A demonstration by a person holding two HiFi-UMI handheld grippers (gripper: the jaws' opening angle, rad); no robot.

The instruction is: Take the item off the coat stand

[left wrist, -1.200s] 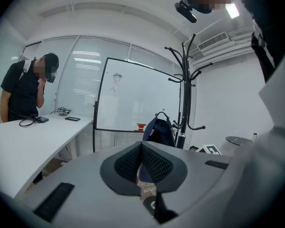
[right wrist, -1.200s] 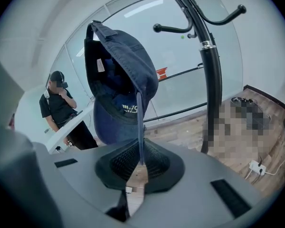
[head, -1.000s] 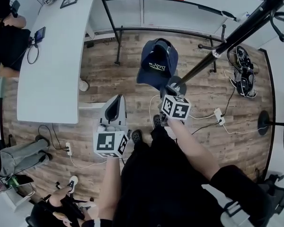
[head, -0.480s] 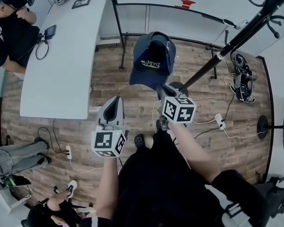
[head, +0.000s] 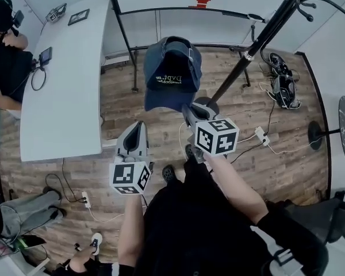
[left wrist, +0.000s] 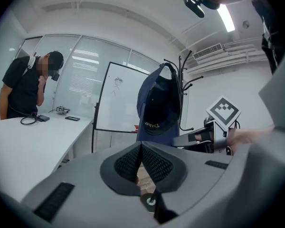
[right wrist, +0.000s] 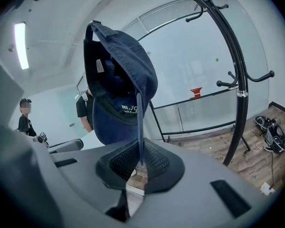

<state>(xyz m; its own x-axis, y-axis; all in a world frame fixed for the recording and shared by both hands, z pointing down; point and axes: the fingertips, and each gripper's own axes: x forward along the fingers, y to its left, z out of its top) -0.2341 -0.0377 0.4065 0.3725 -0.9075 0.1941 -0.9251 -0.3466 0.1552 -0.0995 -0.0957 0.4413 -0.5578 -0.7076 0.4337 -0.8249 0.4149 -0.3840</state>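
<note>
The right gripper (right wrist: 140, 161) pinches the lower edge of the dark navy fabric baseball cap (head: 172, 73), hanging it in the air apart from the black metal coat stand (head: 259, 39), apparently already unhooked, while the left gripper (left wrist: 141, 156) waits alongside, jaws together on nothing

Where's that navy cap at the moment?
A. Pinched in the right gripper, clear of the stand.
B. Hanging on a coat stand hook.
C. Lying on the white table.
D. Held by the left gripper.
A: the brim of the cap is clamped between the jaws of the right gripper, with the coat stand standing apart beside it.
</note>
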